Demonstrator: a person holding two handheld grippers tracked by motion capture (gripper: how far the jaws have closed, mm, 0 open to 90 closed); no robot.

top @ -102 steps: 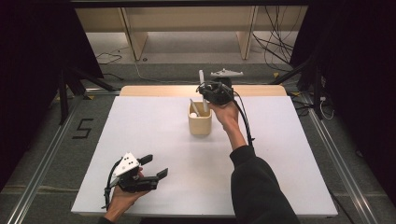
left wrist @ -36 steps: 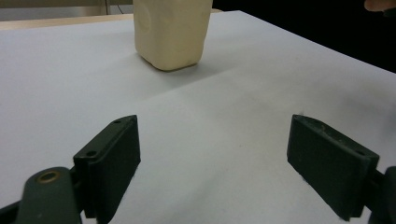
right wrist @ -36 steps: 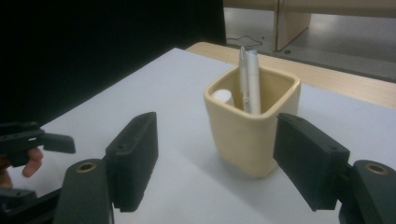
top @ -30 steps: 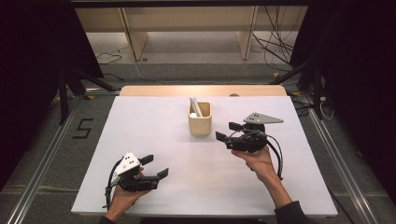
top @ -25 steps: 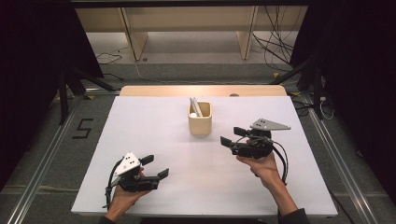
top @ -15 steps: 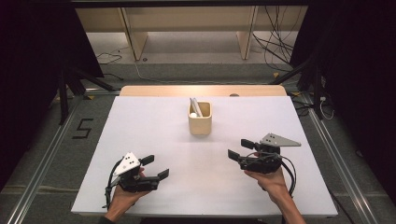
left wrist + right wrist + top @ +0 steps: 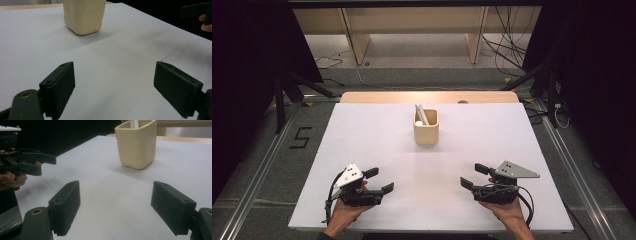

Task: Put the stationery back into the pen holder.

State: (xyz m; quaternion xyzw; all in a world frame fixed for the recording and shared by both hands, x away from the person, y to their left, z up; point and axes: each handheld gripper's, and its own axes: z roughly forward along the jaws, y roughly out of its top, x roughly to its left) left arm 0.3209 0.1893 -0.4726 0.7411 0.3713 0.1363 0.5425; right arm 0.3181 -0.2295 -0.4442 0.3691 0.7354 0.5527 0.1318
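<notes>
Seemingly near the end, judging from the high view: one cream cup [image 7: 426, 127] standing upright at mid-table on the white table [image 7: 362, 135], well apart from both grippers, with one grey stick-like item [image 7: 421, 114] leaning inside it and one small white round thing [image 7: 418, 122] beside that in the cup. Nothing else lying loose on the sheet, so nothing obviously left to put in. Two grippers in all: left gripper [image 7: 378, 180] low at the near left edge, right gripper [image 7: 474, 176] low at the near right edge, each in one hand, each with jaws apart and holding nothing.

From the left gripper view: jaws spread wide over bare white surface, nothing between the pads [image 7: 61, 85]; one cup [image 7: 83, 15] farther off, its top cut by the frame; a bit of the other gripper [image 7: 196, 10] at upper right.

From the right gripper view: jaws just been opening, now standing wide and empty, pads [image 7: 67, 203] above plain table; one cup [image 7: 137, 143] ahead with the grey item [image 7: 133, 123] poking from its mouth; the left gripper [image 7: 46, 161] off to the side, also open. Likely remaining: at most settling both hands at rest.
</notes>
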